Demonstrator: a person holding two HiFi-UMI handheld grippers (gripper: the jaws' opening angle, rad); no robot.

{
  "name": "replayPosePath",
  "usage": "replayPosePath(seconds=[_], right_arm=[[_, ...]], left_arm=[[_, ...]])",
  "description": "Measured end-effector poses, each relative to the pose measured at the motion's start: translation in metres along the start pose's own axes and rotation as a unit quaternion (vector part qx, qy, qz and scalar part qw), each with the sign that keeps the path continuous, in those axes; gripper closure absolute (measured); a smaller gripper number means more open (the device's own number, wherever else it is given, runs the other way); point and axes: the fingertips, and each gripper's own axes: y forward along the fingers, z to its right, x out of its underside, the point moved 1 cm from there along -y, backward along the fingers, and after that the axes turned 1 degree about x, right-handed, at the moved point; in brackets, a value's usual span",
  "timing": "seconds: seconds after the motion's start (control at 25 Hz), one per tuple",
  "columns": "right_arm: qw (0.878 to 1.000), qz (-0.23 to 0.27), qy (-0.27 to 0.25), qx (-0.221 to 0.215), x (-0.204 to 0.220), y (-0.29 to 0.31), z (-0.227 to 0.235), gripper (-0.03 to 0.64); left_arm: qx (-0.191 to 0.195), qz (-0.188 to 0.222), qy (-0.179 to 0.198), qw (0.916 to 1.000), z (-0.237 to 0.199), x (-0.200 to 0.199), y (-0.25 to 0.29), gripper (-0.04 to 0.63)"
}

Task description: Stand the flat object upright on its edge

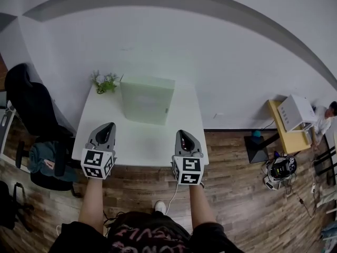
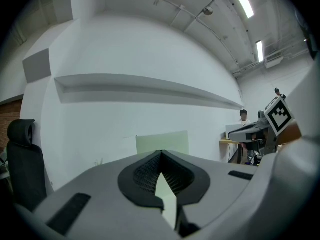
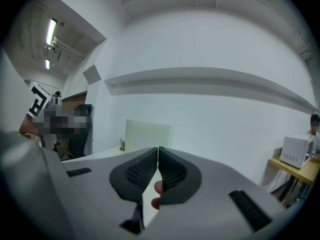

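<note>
The flat object is a pale green slab. It stands on its edge at the back of the white table, with its broad face toward me. The left gripper view shows the slab beyond the jaw tips, and the right gripper view shows the slab ahead and left. My left gripper hovers over the table's front left, shut and empty. My right gripper hovers over the front right, also shut with nothing in it. Both are well short of the slab.
A small potted plant stands left of the slab at the table's back left corner. A black office chair is left of the table. To the right are a yellow desk with a white appliance and floor clutter.
</note>
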Motion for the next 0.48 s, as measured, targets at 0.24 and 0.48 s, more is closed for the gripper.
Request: replayPosePath(seconds=[0.24, 0.48], right_arm=[[1.000, 0.005, -0.001, -0.012, -0.006, 0.000, -0.003, 0.591], [1.000, 0.009, -0.003, -0.006, -0.010, 0.000, 0.007, 0.591]], left_arm=[[-0.011, 0.007, 0.008, 0.9999, 0.001, -0.006, -0.003, 0.581], [-0.016, 0.009, 0.006, 0.9998, 0.002, -0.010, -0.005, 0.581]])
